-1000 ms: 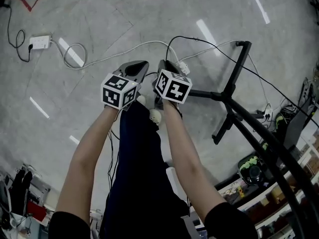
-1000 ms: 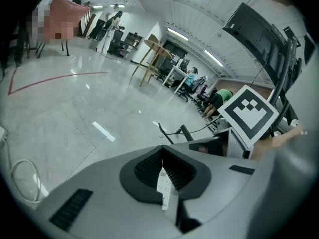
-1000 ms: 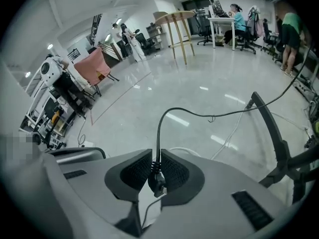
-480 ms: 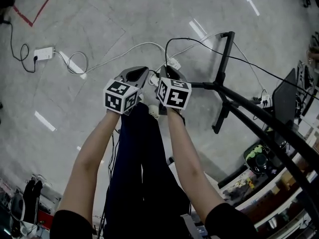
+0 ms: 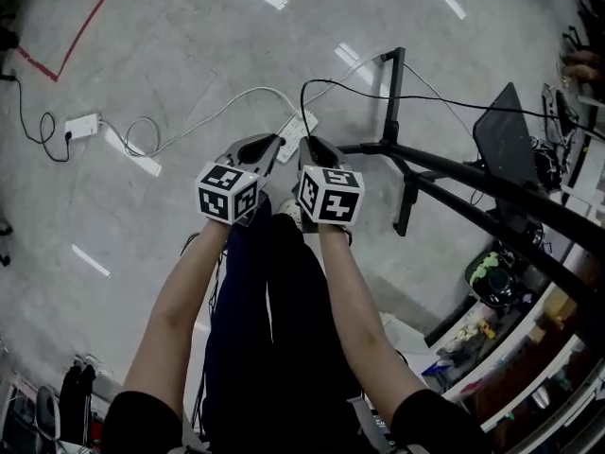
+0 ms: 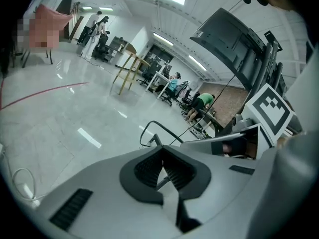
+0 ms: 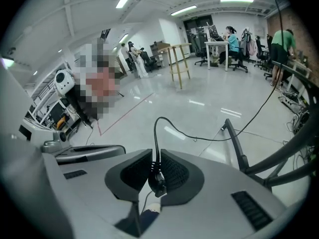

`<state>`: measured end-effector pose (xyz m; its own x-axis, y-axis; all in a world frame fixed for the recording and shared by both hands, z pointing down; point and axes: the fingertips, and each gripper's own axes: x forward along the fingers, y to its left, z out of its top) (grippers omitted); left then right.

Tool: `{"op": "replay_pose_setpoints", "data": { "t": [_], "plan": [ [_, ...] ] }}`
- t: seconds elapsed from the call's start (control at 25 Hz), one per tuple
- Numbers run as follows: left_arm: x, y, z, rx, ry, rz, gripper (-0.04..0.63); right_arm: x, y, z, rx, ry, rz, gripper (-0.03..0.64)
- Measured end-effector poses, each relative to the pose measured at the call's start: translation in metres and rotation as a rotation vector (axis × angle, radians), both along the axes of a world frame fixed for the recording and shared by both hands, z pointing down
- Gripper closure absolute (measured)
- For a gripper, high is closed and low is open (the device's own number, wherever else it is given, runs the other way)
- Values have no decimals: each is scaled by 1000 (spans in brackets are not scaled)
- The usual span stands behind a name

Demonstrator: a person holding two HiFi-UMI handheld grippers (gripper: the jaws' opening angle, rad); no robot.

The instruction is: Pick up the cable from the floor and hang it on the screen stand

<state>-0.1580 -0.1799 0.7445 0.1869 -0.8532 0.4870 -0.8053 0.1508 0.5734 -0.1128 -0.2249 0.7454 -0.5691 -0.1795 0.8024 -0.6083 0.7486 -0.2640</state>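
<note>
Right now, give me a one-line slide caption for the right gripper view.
Right gripper shut on the black cable, which loops up and trails right over the glossy floor, past the screen stand.

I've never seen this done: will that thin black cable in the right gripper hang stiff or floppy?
Probably floppy: above the right gripper the black cable bends over and trails off loosely. Likely light, being so thin. Pinched at one spot, it may swing.

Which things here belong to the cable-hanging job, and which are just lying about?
Job:
- black cable, clamped in the right tool
- screen stand

Lying about:
- white power strip
- white cable
- red tape
</note>
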Motion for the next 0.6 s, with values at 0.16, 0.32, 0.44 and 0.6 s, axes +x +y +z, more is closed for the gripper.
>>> {"op": "replay_pose_setpoints", "data": {
  "t": [0.16, 0.32, 0.44, 0.6],
  "plan": [
    [15, -4, -28, 16, -5, -15, 588, 16, -5, -35, 2, -39, 19, 548],
    [36, -7, -55, 29, -20, 4, 588, 34, -13, -68, 29, -62, 40, 548],
    [53, -9, -78, 41, -27, 20, 588, 51, -17, -93, 56, -73, 58, 548],
    [78, -13, -113, 61, 0, 41, 588, 75, -18, -127, 77, -109, 81, 548]
  ]
}}
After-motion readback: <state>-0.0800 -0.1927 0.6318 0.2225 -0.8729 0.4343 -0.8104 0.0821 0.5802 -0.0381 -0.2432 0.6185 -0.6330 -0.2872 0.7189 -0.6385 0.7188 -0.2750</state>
